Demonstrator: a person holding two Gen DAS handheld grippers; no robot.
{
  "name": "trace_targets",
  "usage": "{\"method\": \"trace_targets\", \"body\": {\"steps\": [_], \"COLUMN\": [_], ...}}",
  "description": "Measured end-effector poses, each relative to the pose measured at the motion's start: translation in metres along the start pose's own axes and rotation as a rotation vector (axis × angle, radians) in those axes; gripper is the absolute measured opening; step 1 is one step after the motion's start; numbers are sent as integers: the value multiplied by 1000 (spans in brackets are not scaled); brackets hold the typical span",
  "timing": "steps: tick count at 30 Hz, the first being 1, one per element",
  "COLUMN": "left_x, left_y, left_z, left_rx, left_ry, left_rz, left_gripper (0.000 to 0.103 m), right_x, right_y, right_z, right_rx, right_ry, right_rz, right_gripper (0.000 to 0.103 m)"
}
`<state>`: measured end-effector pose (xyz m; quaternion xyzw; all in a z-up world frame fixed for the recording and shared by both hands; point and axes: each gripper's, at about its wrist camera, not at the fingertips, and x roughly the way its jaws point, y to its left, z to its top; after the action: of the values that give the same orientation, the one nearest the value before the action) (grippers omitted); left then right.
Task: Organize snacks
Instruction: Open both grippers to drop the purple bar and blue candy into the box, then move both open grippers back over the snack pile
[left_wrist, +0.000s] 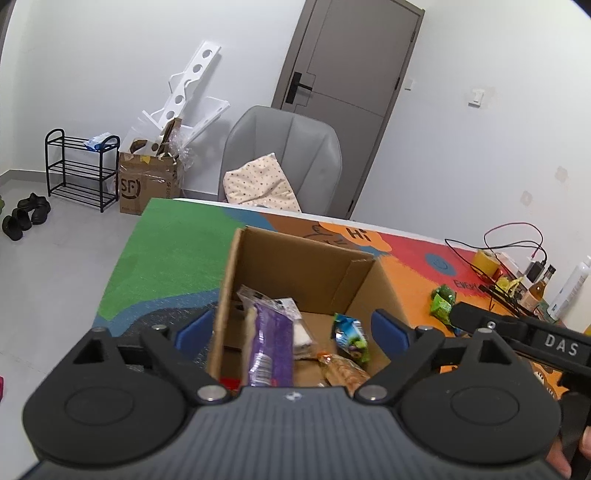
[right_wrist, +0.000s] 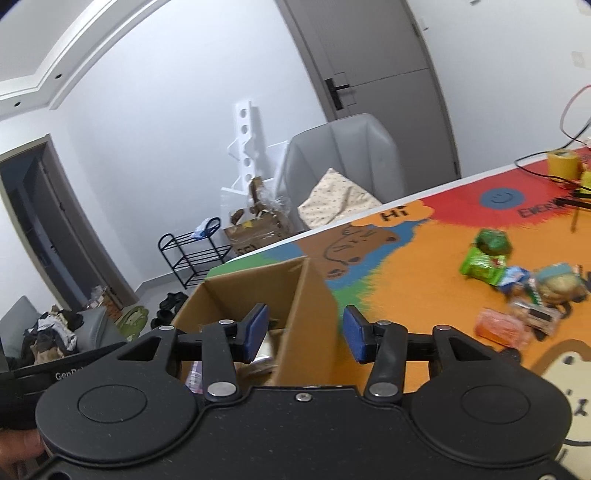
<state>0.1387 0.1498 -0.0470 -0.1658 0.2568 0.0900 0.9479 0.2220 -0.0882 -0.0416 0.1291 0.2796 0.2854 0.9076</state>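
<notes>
Cardboard box (left_wrist: 306, 266) holds purple packet (left_wrist: 269, 343) and other snacks — left gripper (left_wrist: 293, 325) wide, right gripper (right_wrist: 301, 334) part-open, both empty.

Open brown cardboard box (left_wrist: 295, 266) stands upright on the colourful printed mat, flaps up. Inside: a purple foil snack packet (left_wrist: 267, 343) leaning on the left wall, a blue-green small packet (left_wrist: 351, 336) and an orange-brown cracker packet (left_wrist: 341, 371) on the bottom. Loose pile of snack packets (right_wrist: 517, 291), green, blue and orange, lies on the mat right of the box, well apart.
</notes>
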Motion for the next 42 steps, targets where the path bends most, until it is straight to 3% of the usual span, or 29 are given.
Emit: {"method": "trace_targets", "body": {"steps": [12,20,24,42], "left_x": [0,3,7,29], "left_y": [-50,-75,-85,-137], "left_z": [-9,-17,-19,-28], "left_rx": [86,105,102,133], "left_ry": [3,20,29,55], "left_rz": [-84,-119,-119,-152], "left_gripper": [98,98,98,98], "right_x": [-31,-50,-61,-77], "right_y": [-43,-66,-75,-129], "right_z": [-6,-9,-9,-10], "right_rx": [45,66,67,116], "right_ry": [-3,-24,-54,-39], "right_rz": [-94,-133,-174,-243], "right_gripper": [57,83,103,103]}}
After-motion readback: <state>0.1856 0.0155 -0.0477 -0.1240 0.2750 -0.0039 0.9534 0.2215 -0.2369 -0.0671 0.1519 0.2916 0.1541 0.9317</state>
